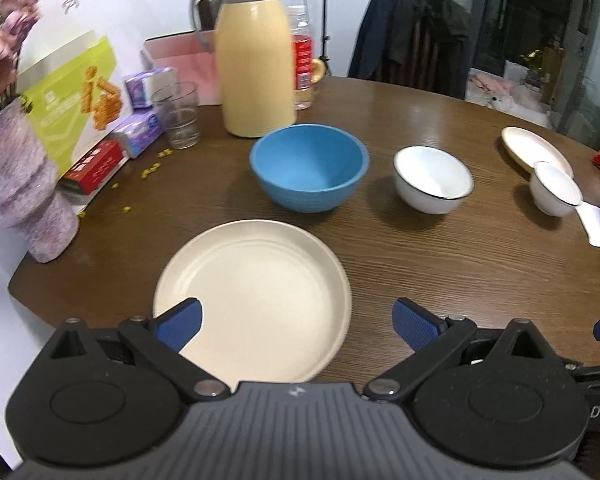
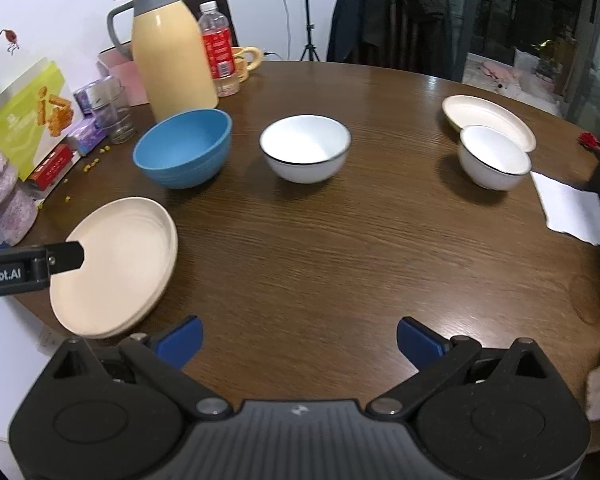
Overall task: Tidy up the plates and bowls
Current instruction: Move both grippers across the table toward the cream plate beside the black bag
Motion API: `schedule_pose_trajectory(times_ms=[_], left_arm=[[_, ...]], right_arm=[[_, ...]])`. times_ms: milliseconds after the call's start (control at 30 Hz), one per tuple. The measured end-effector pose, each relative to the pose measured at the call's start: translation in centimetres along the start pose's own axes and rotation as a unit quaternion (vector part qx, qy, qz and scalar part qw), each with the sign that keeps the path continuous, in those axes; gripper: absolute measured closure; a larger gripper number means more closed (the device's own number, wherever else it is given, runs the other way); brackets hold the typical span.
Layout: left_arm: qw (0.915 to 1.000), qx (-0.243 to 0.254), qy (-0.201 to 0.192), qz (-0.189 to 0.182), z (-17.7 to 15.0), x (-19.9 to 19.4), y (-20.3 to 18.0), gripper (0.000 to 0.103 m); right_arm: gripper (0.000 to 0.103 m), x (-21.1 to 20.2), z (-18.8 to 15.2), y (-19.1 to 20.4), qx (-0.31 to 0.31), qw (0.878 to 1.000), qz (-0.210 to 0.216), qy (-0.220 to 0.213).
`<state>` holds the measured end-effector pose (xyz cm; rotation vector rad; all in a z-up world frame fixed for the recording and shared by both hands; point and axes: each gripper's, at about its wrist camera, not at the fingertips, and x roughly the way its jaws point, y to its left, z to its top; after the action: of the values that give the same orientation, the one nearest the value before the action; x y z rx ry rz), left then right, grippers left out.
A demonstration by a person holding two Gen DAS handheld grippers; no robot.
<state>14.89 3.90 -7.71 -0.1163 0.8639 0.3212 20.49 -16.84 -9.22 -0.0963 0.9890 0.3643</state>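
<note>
Left wrist view: left gripper (image 1: 296, 322) jaws spread wide, nothing between the blue ribbed pads, hovering over the near cream plate (image 1: 252, 300) at lower centre. Plate is matte, round, shallow raised rim. Blue bowl (image 1: 309, 166) at centre, matte with ridged outer wall. White bowl (image 1: 433, 179) centre right, glossy with a thin dark rim line. Second white bowl (image 1: 556, 188) and second cream plate (image 1: 536, 150) at far right, bowl in front of the plate; overlap or contact unclear.

Right wrist view: right gripper (image 2: 298, 338) fully open and empty, over bare dark wood-grain table (image 2: 320, 260) at lower centre. Near cream plate (image 2: 116, 266) lower left, left gripper's arm tip across its edge. Blue bowl (image 2: 184, 148) upper left, white bowl (image 2: 305, 148) centre top, second white bowl (image 2: 494, 158) and second cream plate (image 2: 488, 120) upper right.

Judgement: nothing stacked yet, looks like the approach to a first pick. Next move probably needs a rim pinch on the near plate; the rim is low, so come in shallow. Glossy bowls may slip.
</note>
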Motion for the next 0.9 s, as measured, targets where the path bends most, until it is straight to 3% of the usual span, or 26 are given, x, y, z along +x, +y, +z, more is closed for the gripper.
schedule_pose_trajectory(times_ms=[400, 900], left_arm=[[0.9978, 0.044, -0.021, -0.044, 1.6, -1.5, -5.3, 0.000], [0.9868, 0.123, -0.044, -0.095, 8.8, 1.6, -9.1, 0.000]], right_arm=[[0.000, -2.8, -1.5, -4.8, 0.043, 0.998, -0.034, -0.011], [0.000, -1.8, 3.1, -8.7, 0.108, 0.990, -0.090, -0.032]])
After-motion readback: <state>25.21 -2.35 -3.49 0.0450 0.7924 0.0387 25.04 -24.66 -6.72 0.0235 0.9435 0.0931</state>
